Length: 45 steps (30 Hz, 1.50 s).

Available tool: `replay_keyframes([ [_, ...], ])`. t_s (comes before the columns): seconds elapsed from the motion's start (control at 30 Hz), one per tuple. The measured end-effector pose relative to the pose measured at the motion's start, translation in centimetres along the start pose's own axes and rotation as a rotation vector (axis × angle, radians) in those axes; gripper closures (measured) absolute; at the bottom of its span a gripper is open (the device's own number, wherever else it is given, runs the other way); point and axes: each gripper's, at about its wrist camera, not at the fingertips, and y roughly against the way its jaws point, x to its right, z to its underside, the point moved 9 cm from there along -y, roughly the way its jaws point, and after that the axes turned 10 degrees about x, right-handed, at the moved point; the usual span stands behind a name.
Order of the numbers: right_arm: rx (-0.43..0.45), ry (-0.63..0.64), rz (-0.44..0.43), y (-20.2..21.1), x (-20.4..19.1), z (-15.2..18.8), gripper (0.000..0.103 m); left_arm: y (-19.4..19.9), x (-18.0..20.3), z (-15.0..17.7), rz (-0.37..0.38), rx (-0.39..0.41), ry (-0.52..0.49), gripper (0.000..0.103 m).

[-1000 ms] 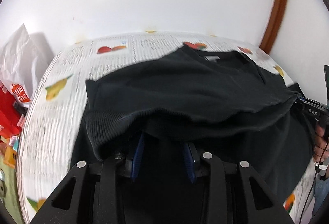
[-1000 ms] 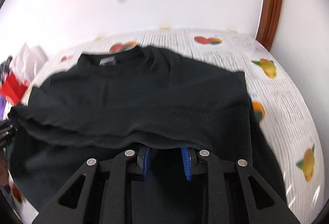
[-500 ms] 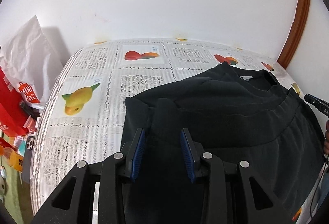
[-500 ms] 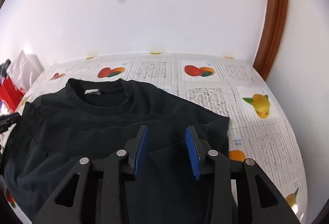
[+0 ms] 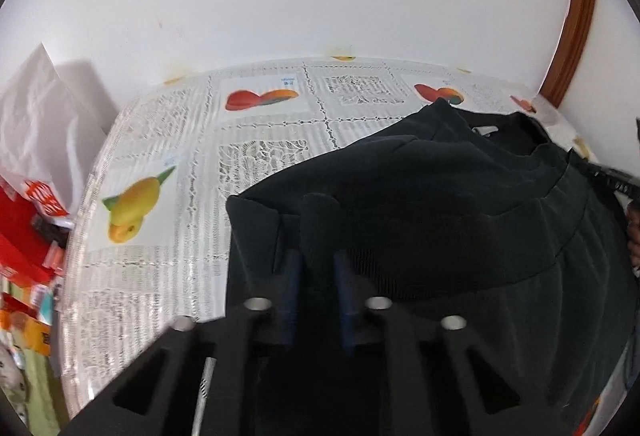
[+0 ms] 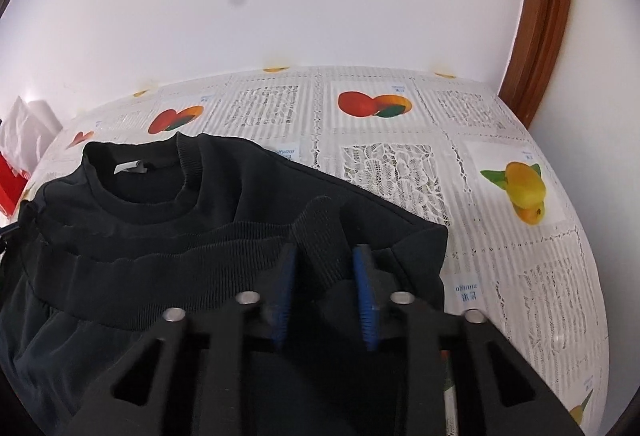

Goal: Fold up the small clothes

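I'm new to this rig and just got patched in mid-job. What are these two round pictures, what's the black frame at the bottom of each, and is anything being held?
Each picture comes from a fisheye camera on a hand-held gripper, looking out along its two blue-padded fingers. One shows the left gripper, the other the right gripper; the black frame is the gripper body. A black sweatshirt lies on a fruit-print tablecloth, its ribbed hem folded up towards the collar. A fold of cloth sits between each gripper's fingers; the gaps look open, so neither seems to clamp it. A white bag stands at the left.

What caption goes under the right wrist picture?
Right gripper open around the ribbed hem of a black sweater on a fruit-print tablecloth.
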Motion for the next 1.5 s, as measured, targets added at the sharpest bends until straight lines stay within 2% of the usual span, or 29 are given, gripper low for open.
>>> replay_keyframes([
  [0.03,0.009,0.006,-0.002,0.1,0.0,-0.1,0.086,0.5,0.0,-0.3,-0.014,0.026,0.0,0.094],
  [0.13,0.069,0.015,-0.028,1.7,-0.1,-1.0,0.089,3.3,-1.4,-2.7,-0.039,0.192,0.105,0.094],
  [0.2,0.152,-0.026,-0.056,3.6,0.4,-2.4,0.089,4.3,-2.6,-4.1,-0.056,0.241,0.174,0.094],
  [0.27,0.208,-0.087,-0.093,4.9,1.1,-3.6,0.089,3.6,-3.0,-4.6,-0.086,0.225,0.165,0.094],
  [0.33,0.222,-0.084,-0.071,4.7,1.3,-4.1,0.089,1.9,-2.9,-4.4,-0.118,0.182,0.138,0.094],
  [0.4,0.185,-0.057,-0.033,3.5,1.3,-3.8,0.089,0.3,-2.8,-3.7,-0.13,0.13,0.14,0.094],
  [0.53,0.027,-0.069,0.027,-0.8,2.0,-1.0,0.089,-1.6,-2.9,-2.3,-0.158,0.062,0.136,0.094],
  [0.8,-0.013,-0.066,0.022,-0.5,2.1,0.0,0.084,-1.6,-2.2,-1.8,-0.166,0.035,0.096,0.09],
  [0.93,-0.004,-0.044,0.061,1.7,2.1,0.7,0.062,-0.8,-1.8,-1.6,-0.149,0.035,0.084,0.09],
  [1.03,-0.017,-0.031,0.074,3.6,2.6,1.9,0.057,0.2,-1.5,-1.1,-0.137,0.033,0.075,0.086],
  [1.13,-0.041,-0.02,0.088,5.2,3.0,3.6,0.052,1.4,-1.4,-0.2,-0.108,0.02,0.089,0.076],
  [1.27,-0.069,-0.023,0.089,7.0,4.0,6.2,0.047,3.6,-1.4,1.8,-0.01,0.014,0.135,0.062],
  [1.5,-0.094,-0.127,0.014,8.0,5.0,8.9,0.046,6.2,-3.6,7.0,0.01,-0.05,0.171,0.06],
])
